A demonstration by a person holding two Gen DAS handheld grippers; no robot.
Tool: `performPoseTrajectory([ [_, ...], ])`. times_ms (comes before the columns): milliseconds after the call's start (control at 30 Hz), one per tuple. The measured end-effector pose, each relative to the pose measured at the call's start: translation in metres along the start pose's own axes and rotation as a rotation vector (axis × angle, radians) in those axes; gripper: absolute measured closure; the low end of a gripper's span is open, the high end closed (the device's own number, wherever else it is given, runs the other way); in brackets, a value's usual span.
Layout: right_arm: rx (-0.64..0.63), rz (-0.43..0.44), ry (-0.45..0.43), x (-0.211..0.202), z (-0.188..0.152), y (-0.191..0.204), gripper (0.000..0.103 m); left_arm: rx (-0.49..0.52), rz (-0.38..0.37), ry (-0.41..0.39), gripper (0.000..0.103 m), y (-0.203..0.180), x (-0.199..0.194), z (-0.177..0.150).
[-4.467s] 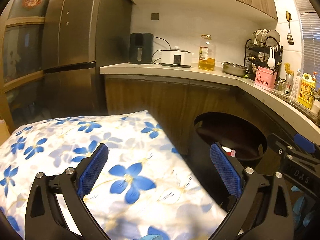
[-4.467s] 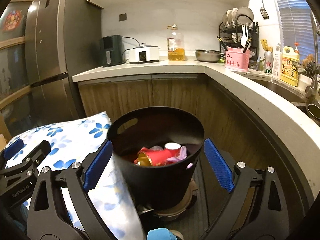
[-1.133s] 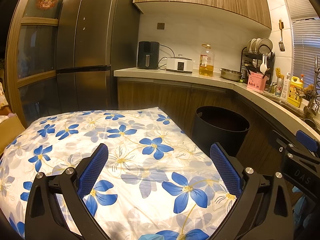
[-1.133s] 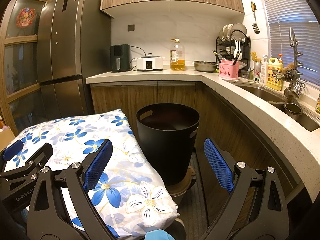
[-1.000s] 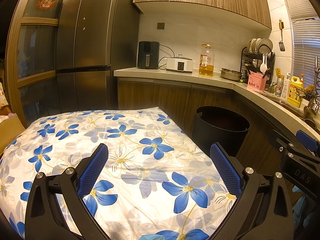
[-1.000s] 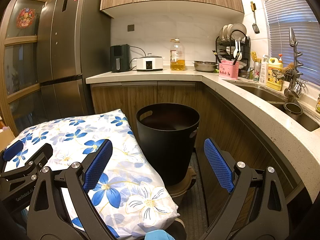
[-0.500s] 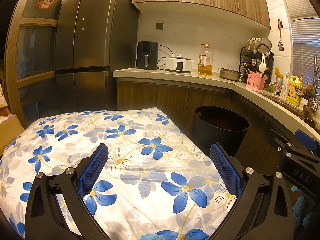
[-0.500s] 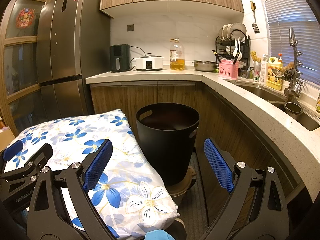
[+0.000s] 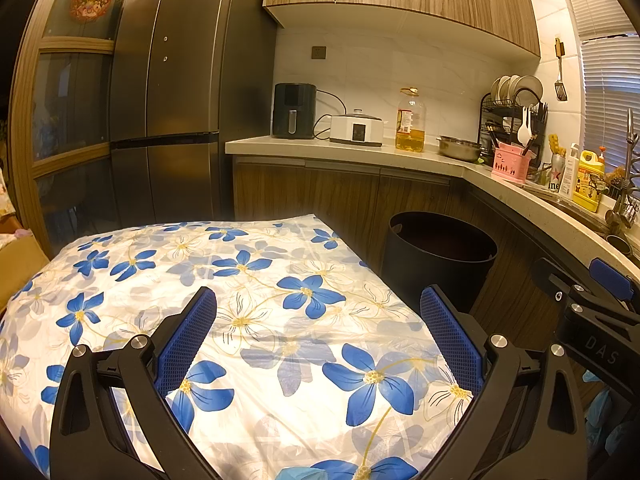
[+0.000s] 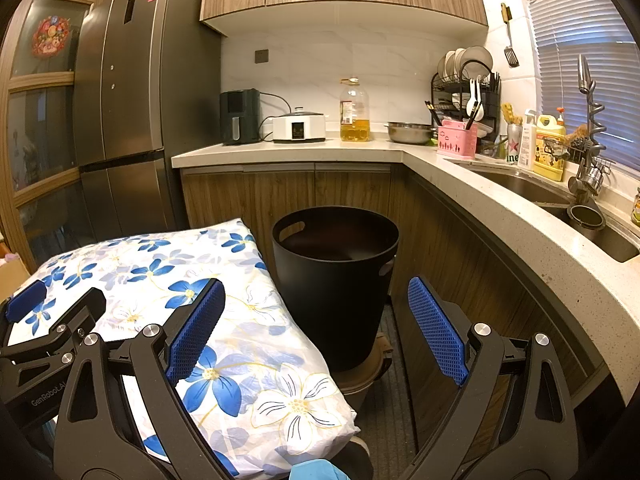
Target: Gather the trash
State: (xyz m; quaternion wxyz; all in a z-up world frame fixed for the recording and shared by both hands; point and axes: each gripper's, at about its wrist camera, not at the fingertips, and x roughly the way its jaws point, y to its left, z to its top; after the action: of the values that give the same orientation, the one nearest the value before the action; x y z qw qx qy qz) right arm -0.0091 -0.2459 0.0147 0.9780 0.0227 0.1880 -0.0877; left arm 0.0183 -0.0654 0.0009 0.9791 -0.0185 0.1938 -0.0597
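Black bin point(image 10: 336, 280) stands on floor in corner of cabinets, upright, just beside right edge of flowered cloth point(image 9: 240, 300). Inside of bin dark, contents not visible. Cloth covers surface, nothing lies on it. Left gripper point(image 9: 320, 344) hangs over cloth, fingers point(image 9: 188, 336) spread wide, holding nothing. Right gripper point(image 10: 316, 332) points at bin, fingers point(image 10: 436, 332) also spread, empty. Behind: counter point(image 10: 304, 148) with oil bottle point(image 10: 354, 110), fridge point(image 9: 176, 100) at left.
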Motion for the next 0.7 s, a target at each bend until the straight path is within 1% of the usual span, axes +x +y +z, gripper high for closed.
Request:
performPoseTrajectory([
  [700,-0.001,0.0,-0.001,-0.0003,0.0001,-0.0005,0.012,0.011,-0.008,0.012,0.006,0.0039,0.0024,-0.0003],
])
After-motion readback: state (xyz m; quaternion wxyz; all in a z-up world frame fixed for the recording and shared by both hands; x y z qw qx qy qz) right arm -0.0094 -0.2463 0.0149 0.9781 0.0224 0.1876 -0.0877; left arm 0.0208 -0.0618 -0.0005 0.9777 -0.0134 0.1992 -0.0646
